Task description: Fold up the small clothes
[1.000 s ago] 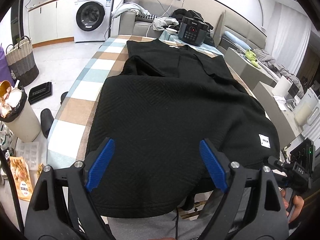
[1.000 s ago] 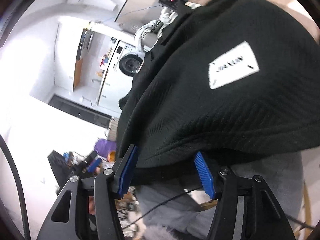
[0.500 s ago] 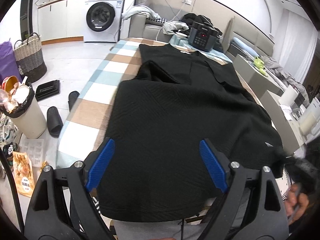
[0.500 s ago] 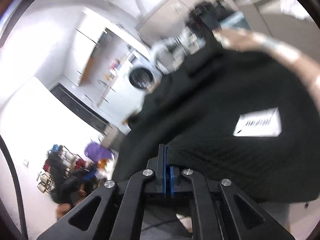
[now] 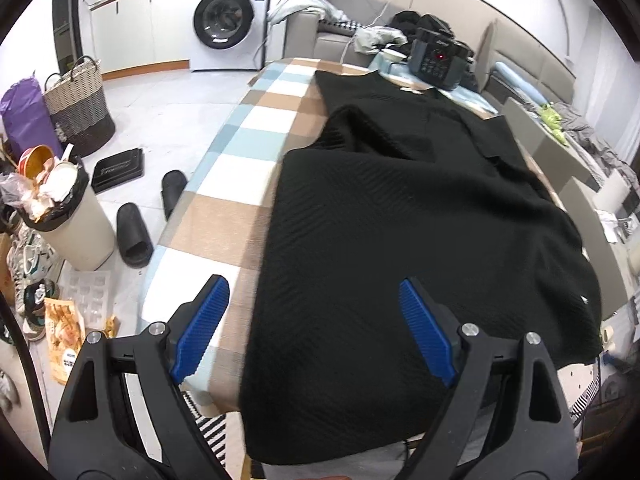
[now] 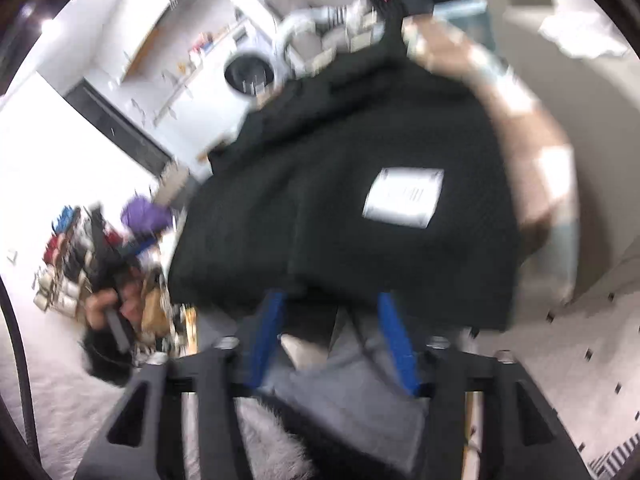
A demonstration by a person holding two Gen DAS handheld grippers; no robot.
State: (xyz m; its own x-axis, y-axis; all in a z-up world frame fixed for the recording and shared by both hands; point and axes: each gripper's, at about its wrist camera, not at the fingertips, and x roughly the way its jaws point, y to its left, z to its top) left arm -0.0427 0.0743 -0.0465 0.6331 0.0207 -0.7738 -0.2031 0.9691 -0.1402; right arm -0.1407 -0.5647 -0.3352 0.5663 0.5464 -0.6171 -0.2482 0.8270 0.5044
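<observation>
Left view, running left to right. I see a full bin (image 5: 66, 216) on the floor, with a woven basket (image 5: 78, 106) behind it. Two black slippers (image 5: 134, 234) lie beside the table (image 5: 224, 184), which has a checked cloth in tan, blue and white. A washing machine (image 5: 224, 24) stands at the back wall. The black top (image 5: 400, 240) lies spread along the table, its near hem hanging over the table edge toward me. A dark cooker (image 5: 438, 58) sits at the far end of the table.

My left claw (image 5: 314, 326) hovers above the near hem, blue fingers (image 5: 200, 326) wide apart, gripping nothing.

Right view, blurred. My left hand (image 6: 106, 308) shows at the left. The black top fills the middle, with a white label (image 6: 404, 196) on it.

My right claw (image 6: 332, 338) has just been opening. Its jaws stand apart just below the hanging hem, with no cloth between them.
</observation>
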